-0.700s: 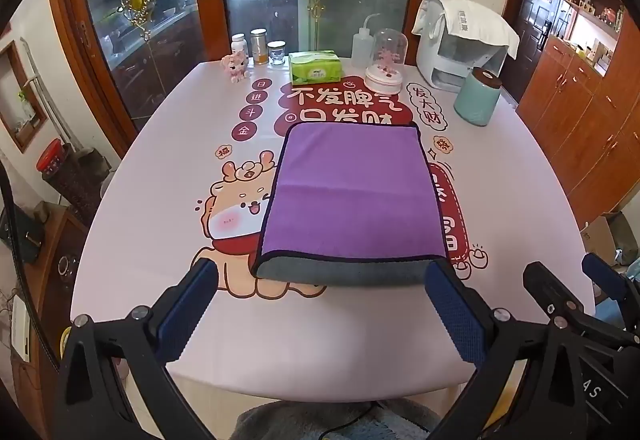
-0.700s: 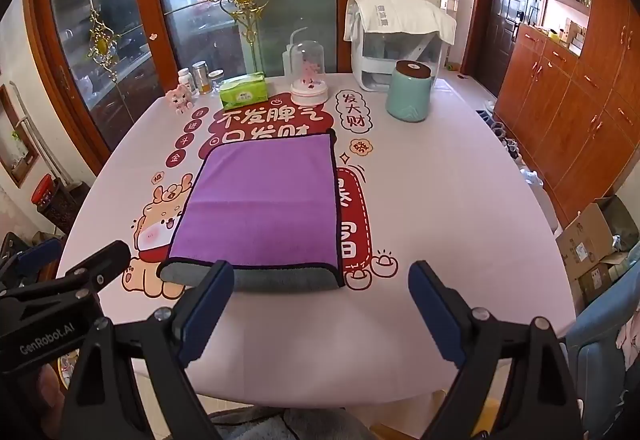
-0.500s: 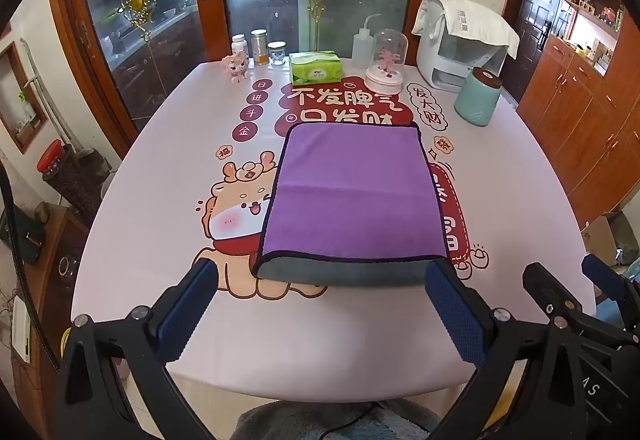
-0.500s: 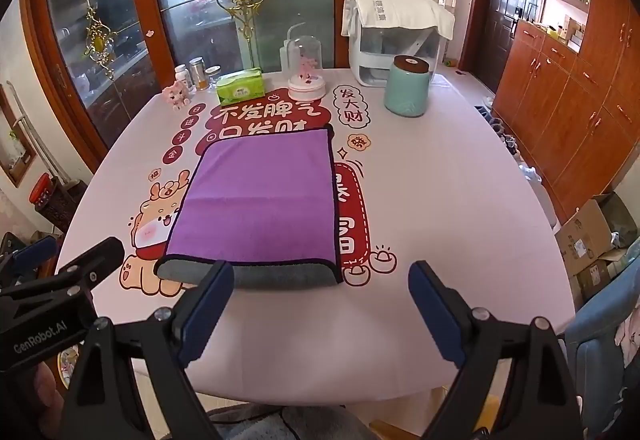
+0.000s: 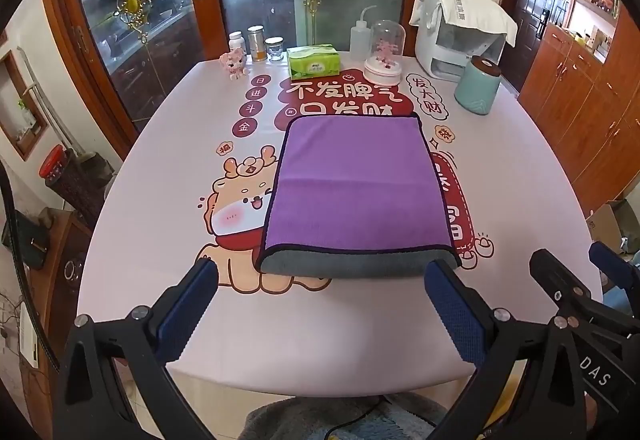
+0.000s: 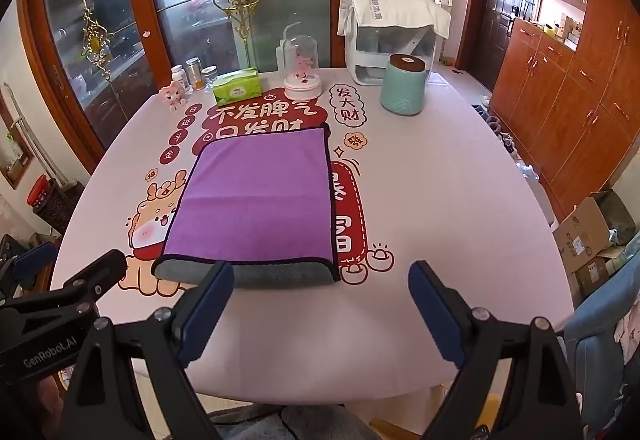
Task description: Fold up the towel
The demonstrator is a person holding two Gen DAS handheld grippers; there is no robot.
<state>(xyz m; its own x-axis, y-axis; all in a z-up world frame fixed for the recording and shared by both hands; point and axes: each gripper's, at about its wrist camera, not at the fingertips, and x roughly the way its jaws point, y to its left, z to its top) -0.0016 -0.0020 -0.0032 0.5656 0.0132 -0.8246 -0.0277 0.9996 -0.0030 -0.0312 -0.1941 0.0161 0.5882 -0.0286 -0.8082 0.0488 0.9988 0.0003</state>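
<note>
The purple towel point(image 5: 356, 191) lies flat in the middle of the table point(image 5: 160, 167), already doubled over once, its grey underside showing along the rounded fold nearest the camera. Both tools hang back over the near edge. The left gripper point(image 5: 320, 304) is spread wide and holds nothing, its blue pads clear of the cloth. The right gripper point(image 6: 320, 304) is just as wide and just as empty. Compared with half a second ago, almost nothing moves: the towel sits in the same spot, and only the right view has crept in slightly closer. I read that as a pause between folds, one fold done and the next not yet begun. The tissue box point(image 5: 313, 61), the teal canister point(image 5: 478, 87) and the glass dome point(image 5: 384, 55) stand well apart at the far end.
</note>
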